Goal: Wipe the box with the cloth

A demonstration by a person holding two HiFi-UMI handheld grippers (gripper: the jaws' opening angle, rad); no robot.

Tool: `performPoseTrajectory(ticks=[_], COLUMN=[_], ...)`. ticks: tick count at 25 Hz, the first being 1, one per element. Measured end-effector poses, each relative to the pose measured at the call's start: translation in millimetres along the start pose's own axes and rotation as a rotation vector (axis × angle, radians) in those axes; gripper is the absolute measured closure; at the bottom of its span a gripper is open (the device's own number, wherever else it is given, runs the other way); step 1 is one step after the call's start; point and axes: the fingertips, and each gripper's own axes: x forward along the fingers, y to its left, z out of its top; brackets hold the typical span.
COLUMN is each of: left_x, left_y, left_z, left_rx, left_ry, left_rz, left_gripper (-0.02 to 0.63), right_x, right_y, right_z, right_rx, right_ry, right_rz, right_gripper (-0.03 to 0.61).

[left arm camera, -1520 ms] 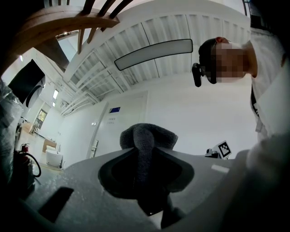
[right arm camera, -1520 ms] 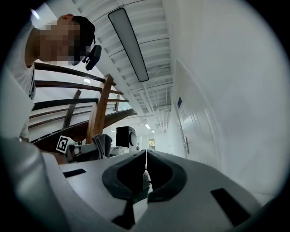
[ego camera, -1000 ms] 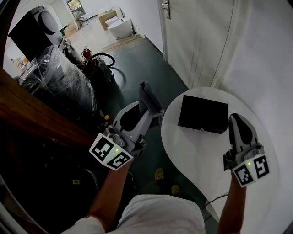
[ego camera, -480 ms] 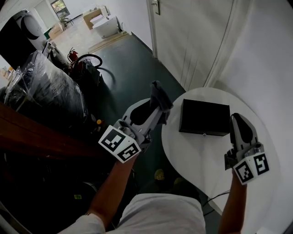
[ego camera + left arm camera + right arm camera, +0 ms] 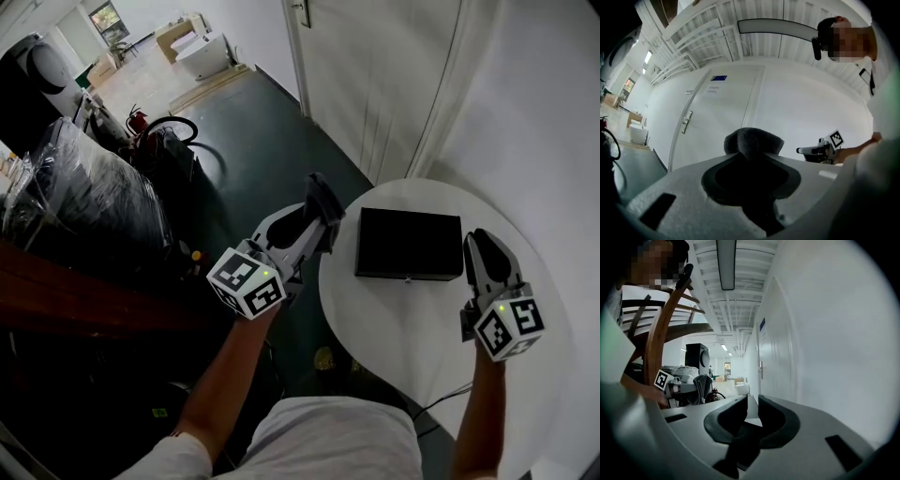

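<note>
A flat black box [image 5: 410,244] lies on a round white table [image 5: 394,323]. My left gripper [image 5: 323,222] hangs off the table's left edge, just left of the box, shut on a dark grey cloth [image 5: 322,195]. In the left gripper view the cloth [image 5: 753,141] bulges out from the tips of that gripper [image 5: 753,158]. My right gripper [image 5: 480,242] hovers over the table, close to the box's right end. Its jaws have just been opening; a narrow gap shows at its tips [image 5: 751,404], with nothing in it.
A white door [image 5: 375,84] and a white wall stand behind the table. On the dark floor to the left are plastic-wrapped goods [image 5: 84,197], a fire extinguisher [image 5: 136,120] and a coiled hose [image 5: 178,131]. A wooden rail [image 5: 66,291] runs lower left.
My left gripper has carried the cloth rightward, up to the table's edge beside the box. The right gripper has sunk a little and its jaws have parted slightly.
</note>
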Motion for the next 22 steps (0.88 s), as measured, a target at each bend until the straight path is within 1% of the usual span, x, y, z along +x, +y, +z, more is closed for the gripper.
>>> performPoseTrajectory(ticks=[2,6,9,15,22], left_x=[6,19,28,44,58], left_y=[4,12,16,25,35], left_z=[-10,-35,-51,-74,-102], left_rx=[-0.009,-0.054,-0.077,-0.134,-0.207], left_ry=[0.026,0.084,0.131,0.209,0.301], left_rz=[0.002,0.003,-0.002,0.001,0.0], left_gripper=[0.508,0.508,0.508,0.508,0.508], right_x=[2,8,13,23,32], right_y=[-10,-31,-49,-78,-85], right_z=[-12,-44,-71,-115,-148], right_rx=[0.015,0.025,0.066,0.207,0.293], right_ry=[0.035,0.135,0.217,0.333,0.411], right_rz=[-0.009,-0.04,-0.068,-0.102,-0.088], right_gripper=[0.504,0.459,0.435,0.427,0.428])
